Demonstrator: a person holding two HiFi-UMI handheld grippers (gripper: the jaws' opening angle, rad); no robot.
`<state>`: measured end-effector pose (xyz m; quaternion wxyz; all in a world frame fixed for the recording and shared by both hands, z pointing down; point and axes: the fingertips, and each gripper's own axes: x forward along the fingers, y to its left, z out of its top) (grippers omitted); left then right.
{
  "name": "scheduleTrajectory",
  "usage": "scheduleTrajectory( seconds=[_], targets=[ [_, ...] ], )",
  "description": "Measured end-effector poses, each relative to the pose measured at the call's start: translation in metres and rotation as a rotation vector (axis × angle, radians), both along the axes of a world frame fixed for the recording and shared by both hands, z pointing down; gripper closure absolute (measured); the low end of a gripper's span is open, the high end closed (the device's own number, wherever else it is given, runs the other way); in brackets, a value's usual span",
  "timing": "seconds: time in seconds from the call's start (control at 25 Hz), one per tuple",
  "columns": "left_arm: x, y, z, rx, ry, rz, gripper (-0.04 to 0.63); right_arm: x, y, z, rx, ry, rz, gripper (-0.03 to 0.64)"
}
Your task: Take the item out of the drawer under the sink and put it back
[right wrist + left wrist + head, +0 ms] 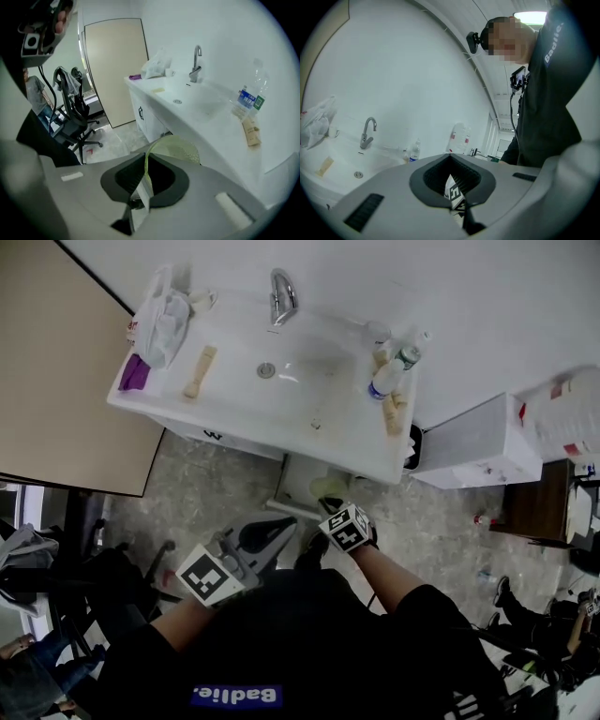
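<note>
The person's dark shirt [300, 652] bears the white word "Badlie".

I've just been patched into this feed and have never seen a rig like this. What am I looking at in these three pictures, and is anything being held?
There is no robot here. A person holds a two-jaw gripper in each hand. The head view comes from a camera on the person's head, looking down at a white sink counter. Each gripper view comes from a camera riding on that gripper, looking along its jaws.

On the counter are a faucet, a plastic bag, a purple item, a wooden piece and a water bottle.

The right gripper is clamped on the thin rim of a pale green round item, perhaps a bowl. The left gripper has its jaws together with nothing between them. The pattern behind them is the other gripper's marker cube.
</note>
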<state>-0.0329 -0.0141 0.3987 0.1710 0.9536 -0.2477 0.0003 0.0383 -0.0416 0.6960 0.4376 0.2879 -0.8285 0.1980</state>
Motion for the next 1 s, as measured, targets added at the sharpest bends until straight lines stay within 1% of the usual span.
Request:
scheduleTrajectory(
  seconds=[0.28,0.44,0.68,0.8,1.0],
  targets=[
    [0.01,0.002,-0.006,0.015,-0.004,0.031,0.607,-0.006,0.008,-0.08,0.055,-0.19,0.065,0.595],
    [0.016,0.005,-0.01,0.014,-0.002,0.066,0.607,-0.006,0.013,-0.127,0.118,-0.278,0.075,0.597],
    [0.022,0.007,-0.013,0.014,-0.021,0.103,0.607,-0.008,0.018,-0.195,0.205,-0.402,0.084,0.597],
    [0.028,0.007,-0.015,0.006,-0.014,0.112,0.607,-0.008,0.023,-0.226,0.243,-0.467,0.082,0.595],
    [0.041,0.012,-0.015,-0.001,-0.004,0.141,0.607,0.001,0.031,-0.268,0.315,-0.539,0.094,0.596]
  ],
)
